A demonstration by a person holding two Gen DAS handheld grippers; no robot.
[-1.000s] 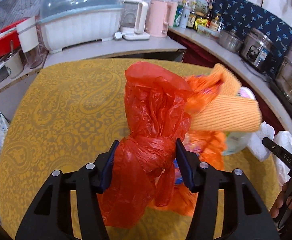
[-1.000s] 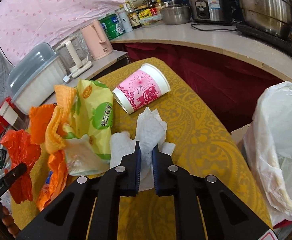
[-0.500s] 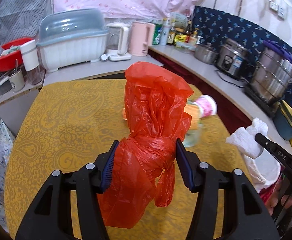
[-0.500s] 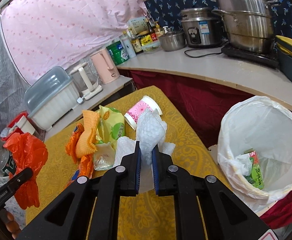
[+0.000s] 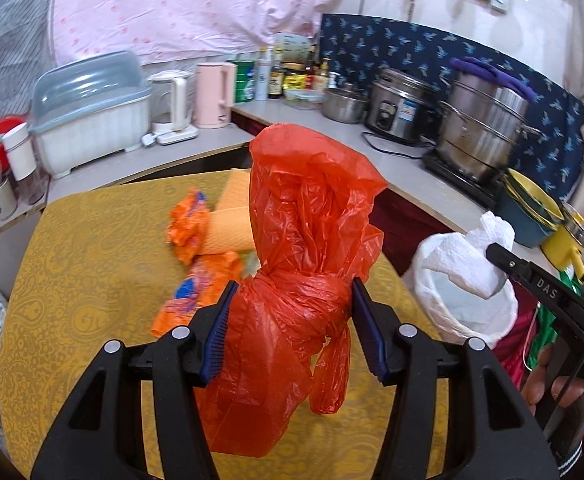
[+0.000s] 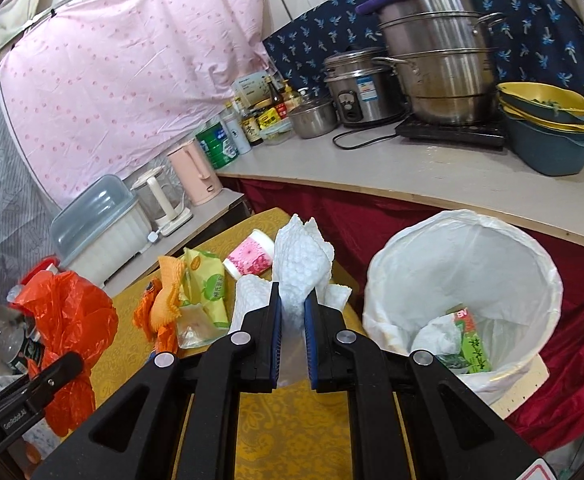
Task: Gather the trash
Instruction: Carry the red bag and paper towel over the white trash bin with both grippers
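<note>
My left gripper (image 5: 292, 312) is shut on a knotted red plastic bag (image 5: 304, 240) and holds it above the yellow table (image 5: 75, 280). My right gripper (image 6: 292, 316) is shut on a crumpled white paper towel (image 6: 302, 260), held up beside the white-lined trash bin (image 6: 468, 264); the towel also shows in the left wrist view (image 5: 468, 256). The bin holds a paper wad and a green packet (image 6: 470, 344). On the table lie orange wrappers (image 5: 187, 228), a yellow cloth (image 5: 231, 224), a green snack bag (image 6: 205, 284) and a pink paper cup (image 6: 251, 258).
A counter (image 6: 412, 172) curves behind the table with steel pots (image 6: 440, 52), a rice cooker (image 6: 358, 88), bottles, a pink kettle (image 5: 213, 94) and a dish box (image 5: 91, 112). Stacked bowls (image 6: 548, 120) sit at the right. The bin stands off the table's right edge.
Both grippers have risen and swung right with their loads. The bin now shows close to the right gripper, and the table trash lies farther below the left gripper.
</note>
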